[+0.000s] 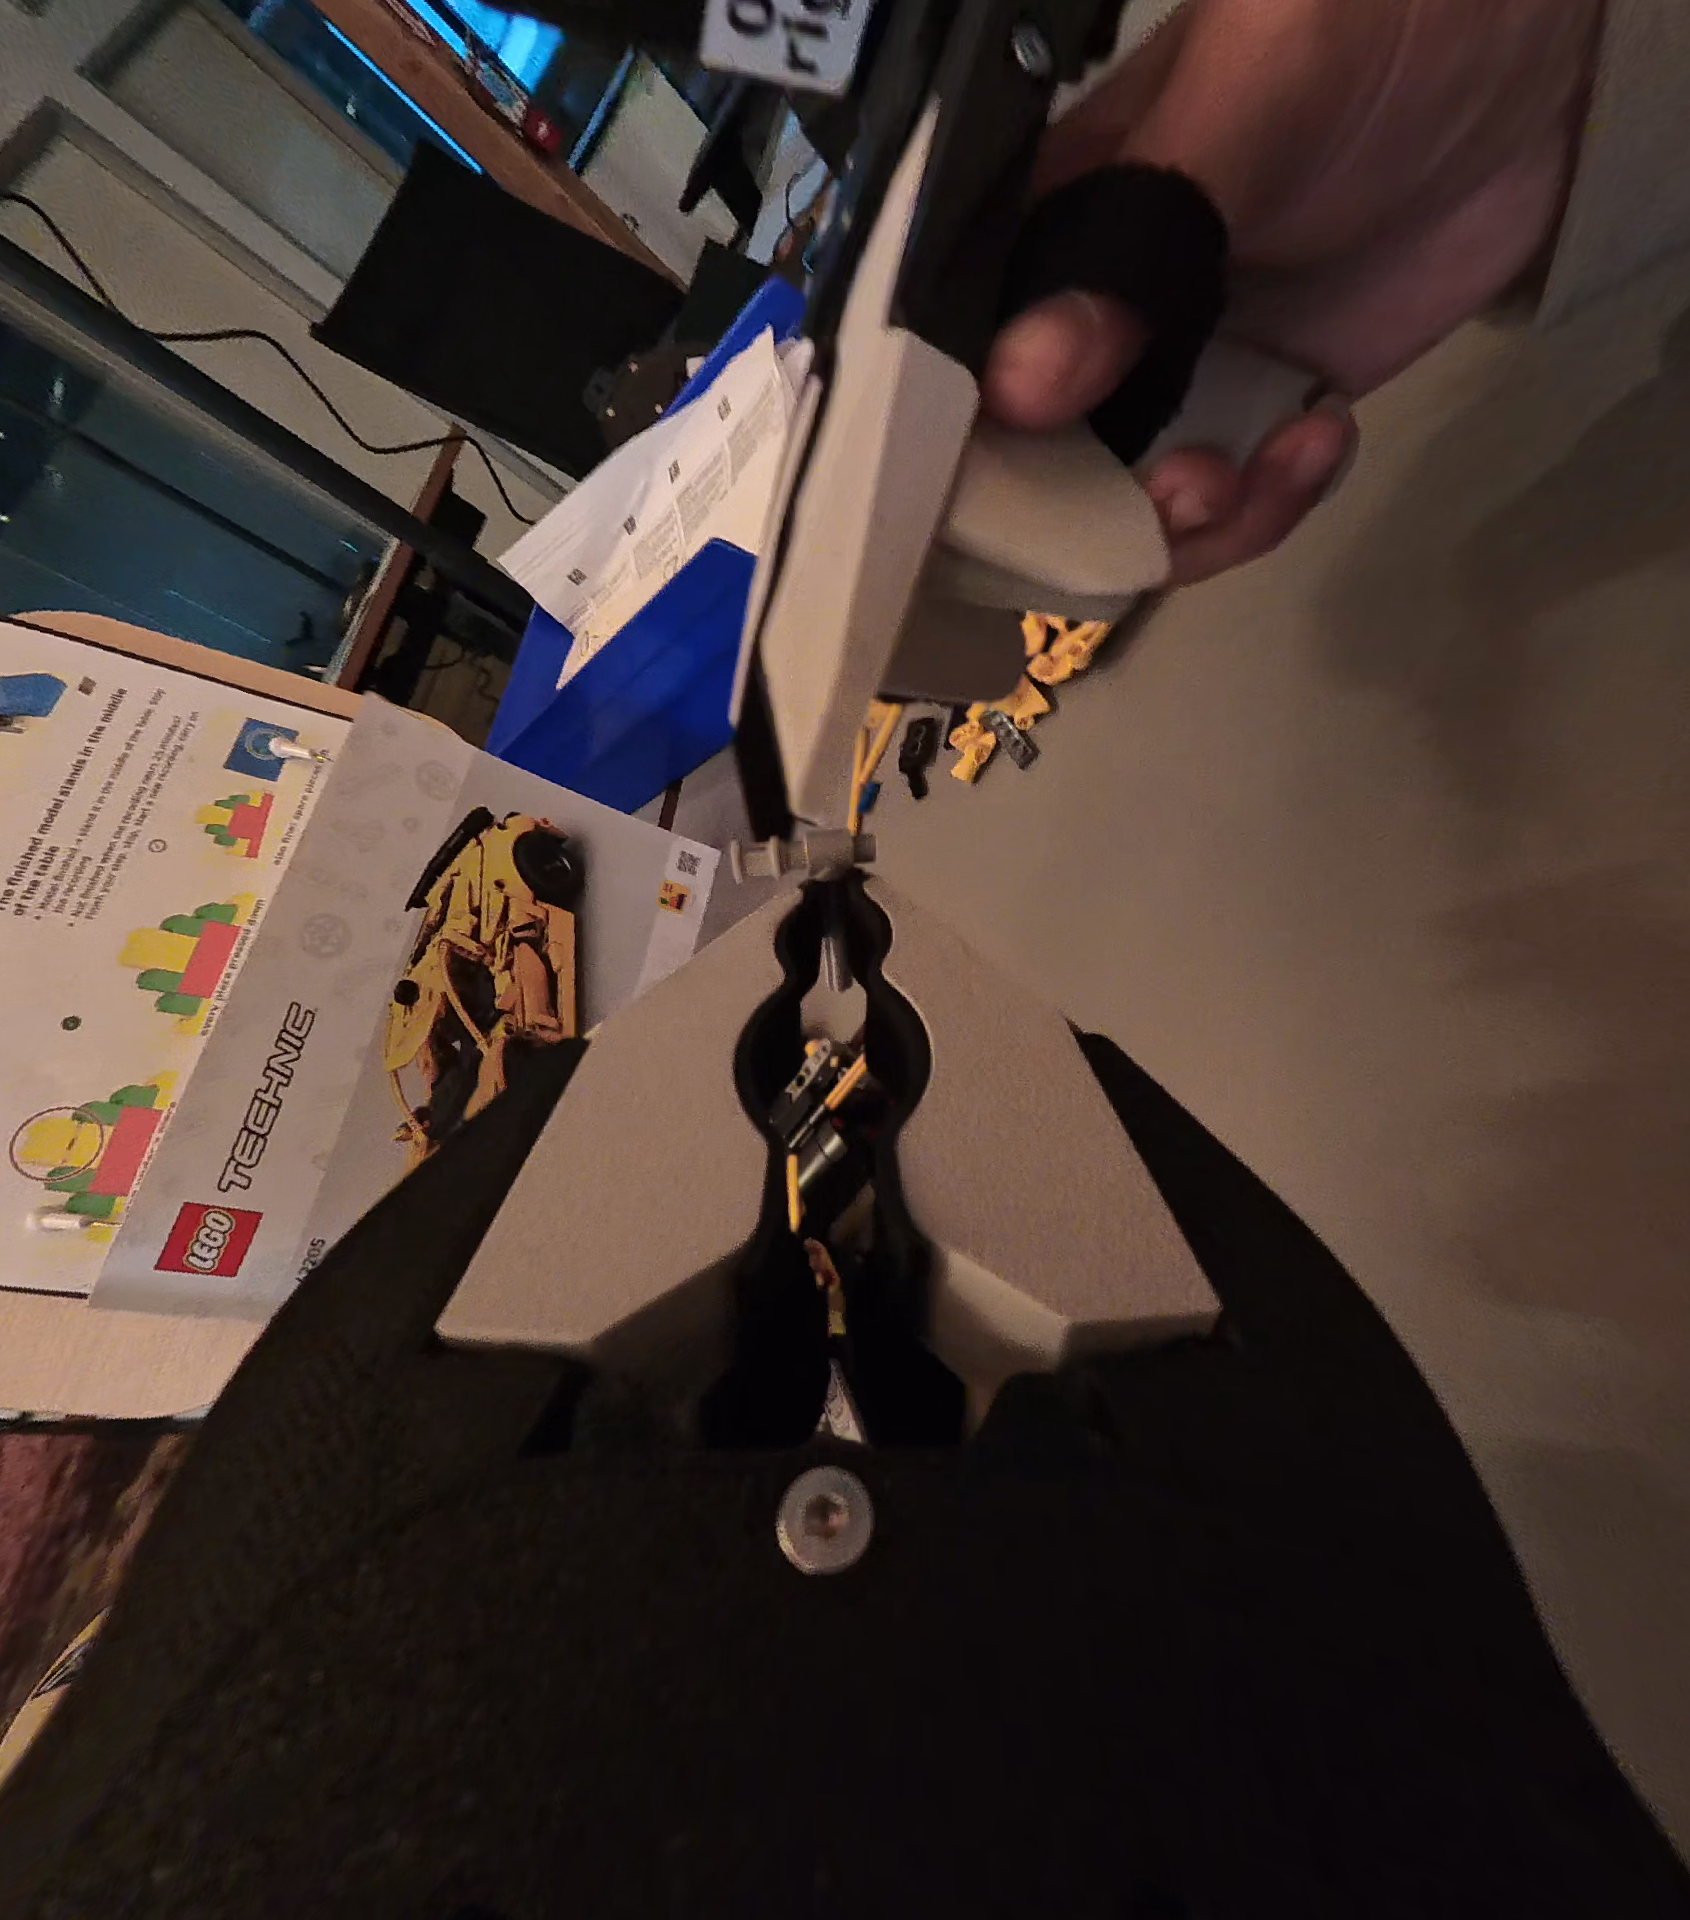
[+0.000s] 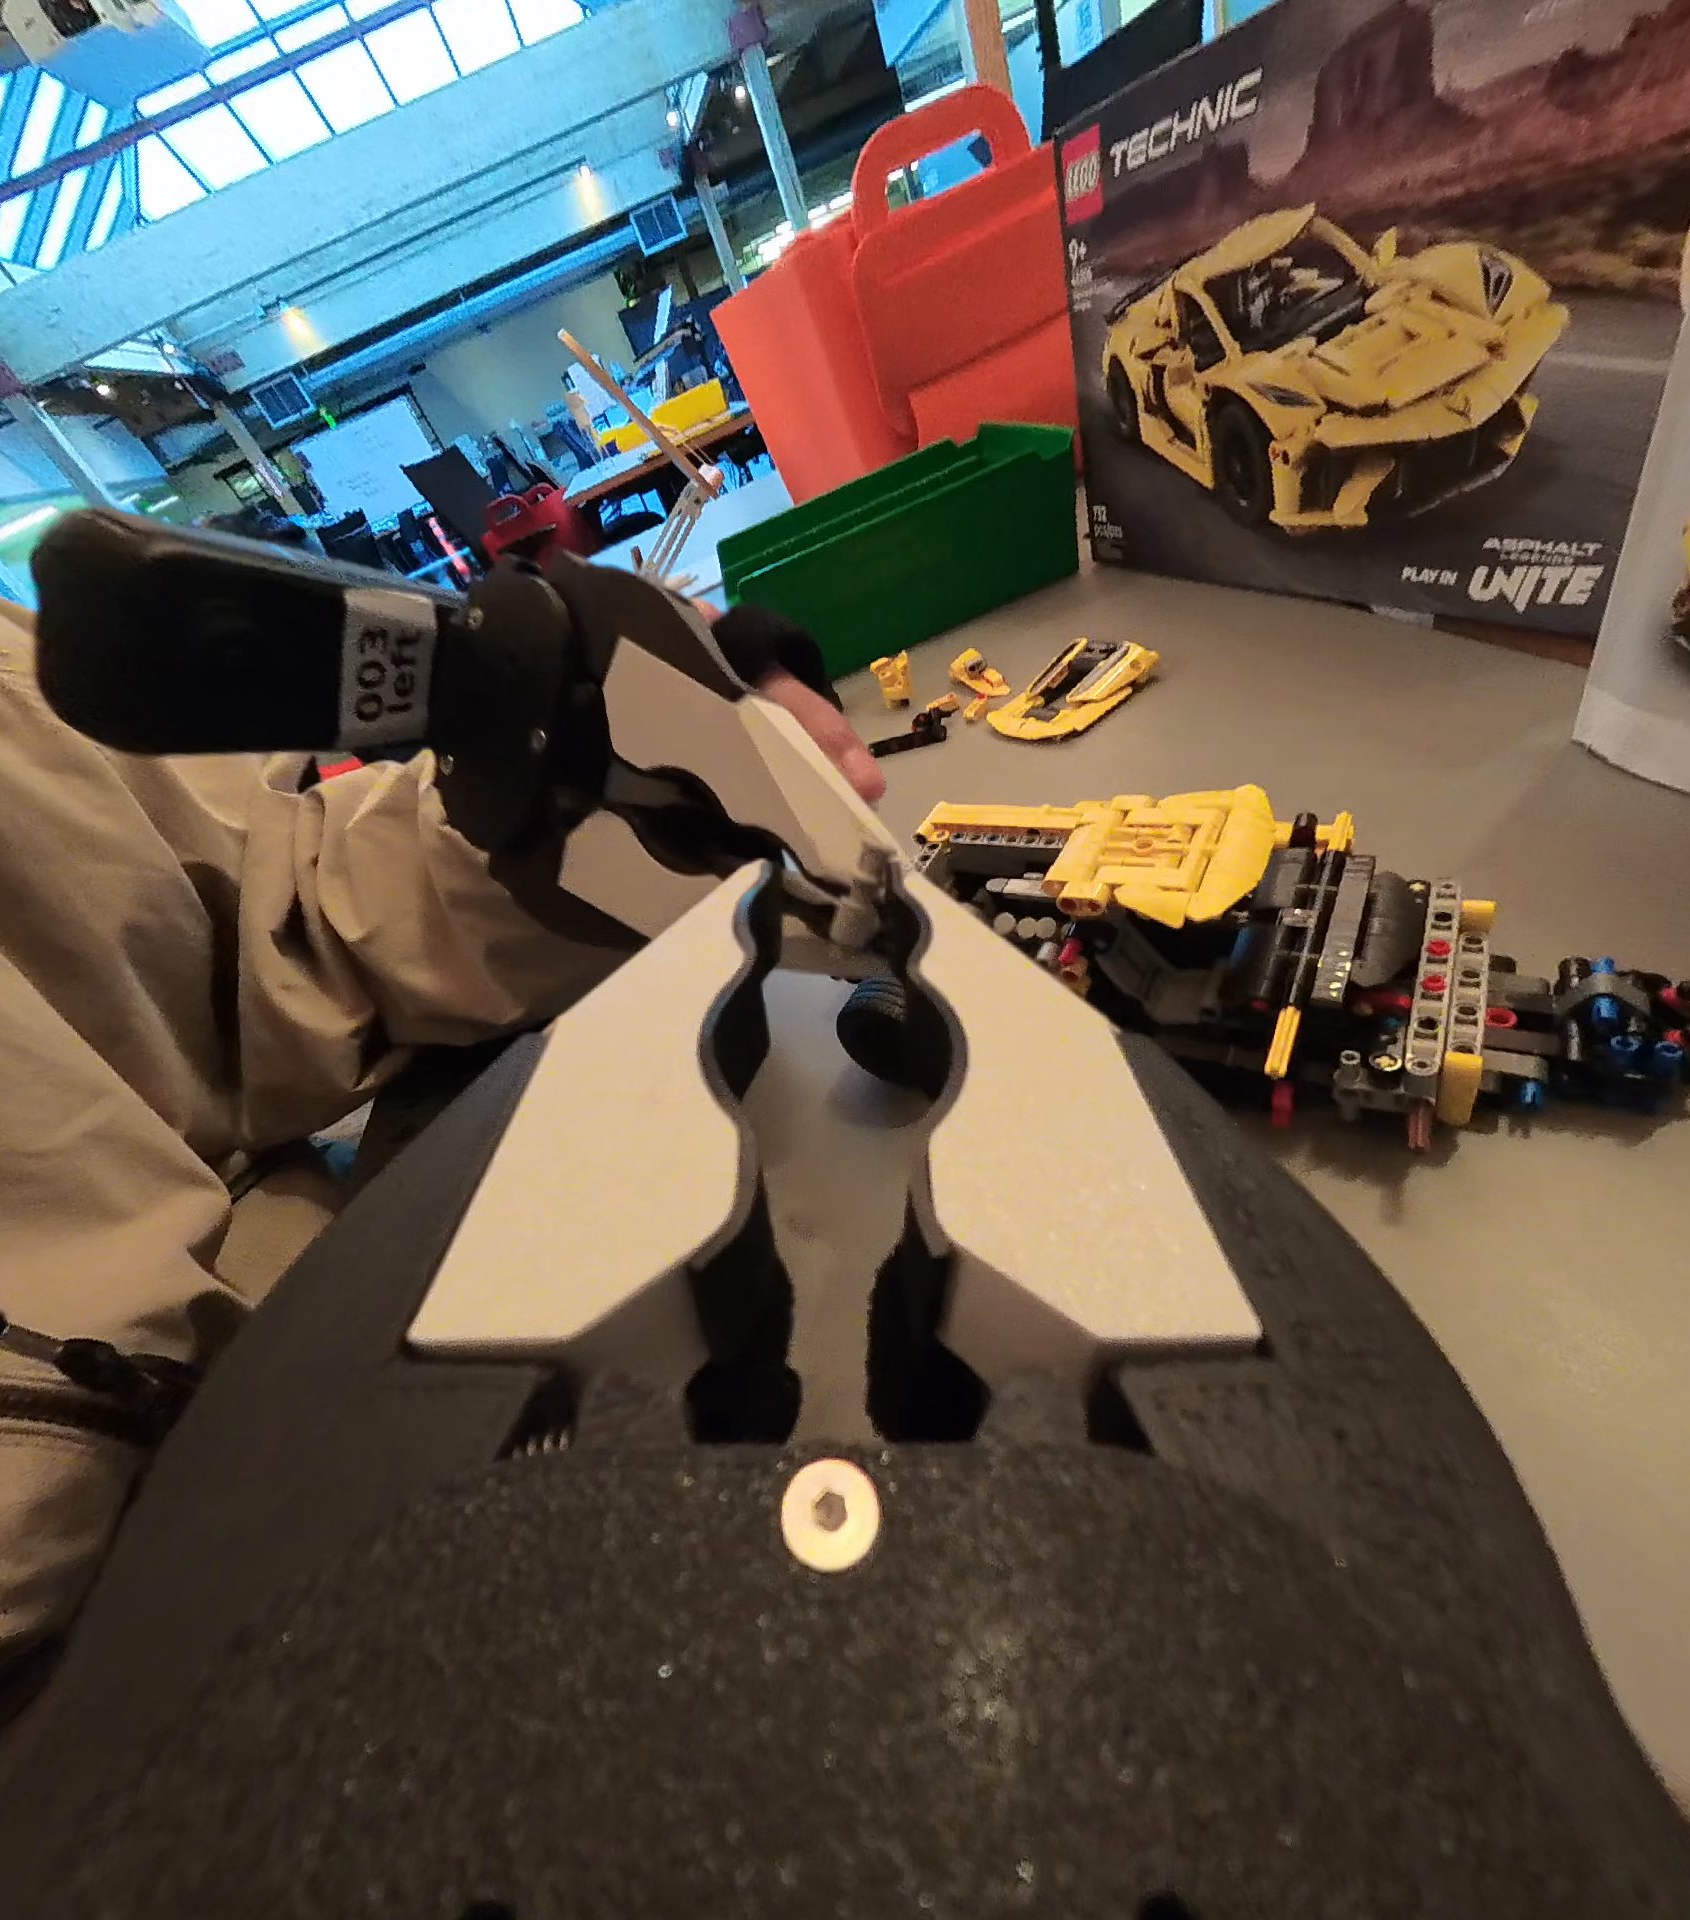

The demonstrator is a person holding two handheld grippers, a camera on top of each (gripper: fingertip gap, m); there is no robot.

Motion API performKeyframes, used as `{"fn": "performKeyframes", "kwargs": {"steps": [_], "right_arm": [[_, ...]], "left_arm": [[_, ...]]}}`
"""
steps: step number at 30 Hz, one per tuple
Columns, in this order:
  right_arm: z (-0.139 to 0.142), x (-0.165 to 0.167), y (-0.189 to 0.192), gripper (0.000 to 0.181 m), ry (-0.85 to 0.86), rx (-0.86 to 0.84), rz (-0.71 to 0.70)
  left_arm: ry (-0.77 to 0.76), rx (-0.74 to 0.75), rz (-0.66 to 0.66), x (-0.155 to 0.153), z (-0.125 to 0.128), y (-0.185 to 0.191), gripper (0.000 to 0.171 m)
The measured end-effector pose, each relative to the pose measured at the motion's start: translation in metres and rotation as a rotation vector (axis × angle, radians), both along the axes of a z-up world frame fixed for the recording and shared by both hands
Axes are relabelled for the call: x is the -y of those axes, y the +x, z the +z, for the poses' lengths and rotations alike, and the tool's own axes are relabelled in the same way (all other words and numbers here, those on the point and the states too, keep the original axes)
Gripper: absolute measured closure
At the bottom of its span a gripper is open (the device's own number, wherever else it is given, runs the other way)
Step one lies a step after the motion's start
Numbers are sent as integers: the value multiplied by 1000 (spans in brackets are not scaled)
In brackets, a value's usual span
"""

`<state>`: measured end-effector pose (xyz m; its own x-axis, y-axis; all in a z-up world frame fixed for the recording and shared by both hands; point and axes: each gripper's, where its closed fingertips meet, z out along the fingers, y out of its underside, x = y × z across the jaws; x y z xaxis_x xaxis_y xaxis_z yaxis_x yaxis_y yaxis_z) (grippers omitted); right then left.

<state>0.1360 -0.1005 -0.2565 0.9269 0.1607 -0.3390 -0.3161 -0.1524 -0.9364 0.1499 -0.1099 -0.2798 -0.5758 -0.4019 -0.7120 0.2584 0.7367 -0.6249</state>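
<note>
My left gripper (image 1: 833, 891) and my right gripper (image 2: 836, 896) meet tip to tip above the grey table (image 2: 1443, 1299). Both are shut on one small grey pin-and-connector piece (image 1: 799, 854), which also shows in the right wrist view (image 2: 862, 906). The right gripper comes down from above in the left wrist view (image 1: 787, 821). The left gripper comes in from the left in the right wrist view (image 2: 877, 860). A black wheel (image 2: 882, 1023) shows through the gap between the right fingers; I cannot tell if it is attached. A partly built yellow-and-black brick car (image 2: 1340, 935) lies just beyond.
Loose yellow and black pieces (image 2: 1069, 686) lie farther back. Behind them stand a green tray (image 2: 903, 530), a red case (image 2: 924, 312) and the set's box (image 2: 1340, 312). A booklet (image 1: 353, 987), a printed sheet (image 1: 41, 935) and a blue bin (image 1: 633, 665) are at the left. My two grippers' fingertips are within a few centimetres of each other.
</note>
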Motion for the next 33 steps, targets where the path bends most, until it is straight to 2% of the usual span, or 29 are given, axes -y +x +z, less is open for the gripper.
{"fn": "performKeyframes", "kwargs": {"steps": [7, 12, 17, 20, 25, 26, 27, 28, 30, 32, 33], "right_arm": [[-10, 0, 6, 173, -53, 11, -33], [-16, -1, 11, 166, -84, 1, -53], [-19, -2, 7, 176, -106, -12, -34], [-10, 0, 6, 177, -58, -106, 0], [-30, -5, 11, 178, -135, -155, -28], [-14, -5, 17, 176, -37, -176, -62], [19, 2, 23, 178, 144, -242, -73], [27, 7, 31, 177, 166, -256, -89], [8, 9, 41, 178, 65, -215, -137], [14, 18, 44, 177, 129, -300, -137], [11, 24, 51, 177, 118, -323, -155]], "left_arm": [[172, 84, 58, -3, -14, 7, 170], [180, 87, 61, -2, -14, 7, 170], [215, 121, 59, 1, -15, 6, 170], [261, 203, 66, 2, -6, 6, 169], [498, 230, 76, -3, -30, 7, 169], [514, 172, 2, 6, -43, -2, 170], [493, 120, -106, 26, -60, -18, 170], [504, 115, -123, 38, -71, -24, 170], [475, 185, -80, 44, -57, -17, 170], [291, 96, -62, 45, -38, -17, 170], [257, 69, -51, 43, -37, -16, 170]]}}
